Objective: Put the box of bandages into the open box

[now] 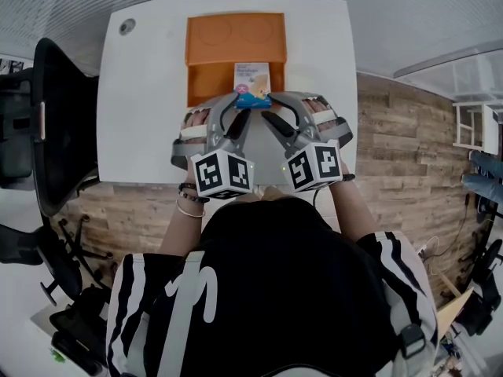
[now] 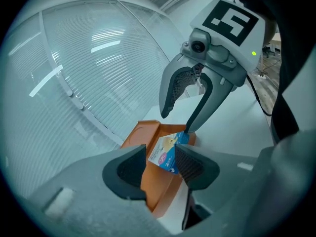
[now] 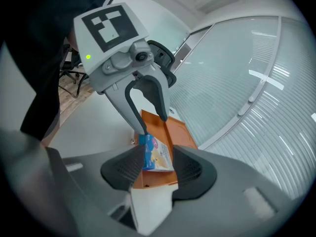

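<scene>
An orange open box lies on the white table, its lid folded back at the far side. The bandage box, white with a blue end, lies tilted in the near compartment. My left gripper and right gripper meet at its blue near end, both open. In the left gripper view the bandage box shows between my left gripper's spread jaws, and one finger of the right gripper touches it. In the right gripper view my right gripper frames the bandage box, and a left gripper finger touches it.
A black office chair stands left of the table. A small round fitting sits at the table's far left corner. Wood flooring lies to the right. A glass wall with blinds stands behind the table.
</scene>
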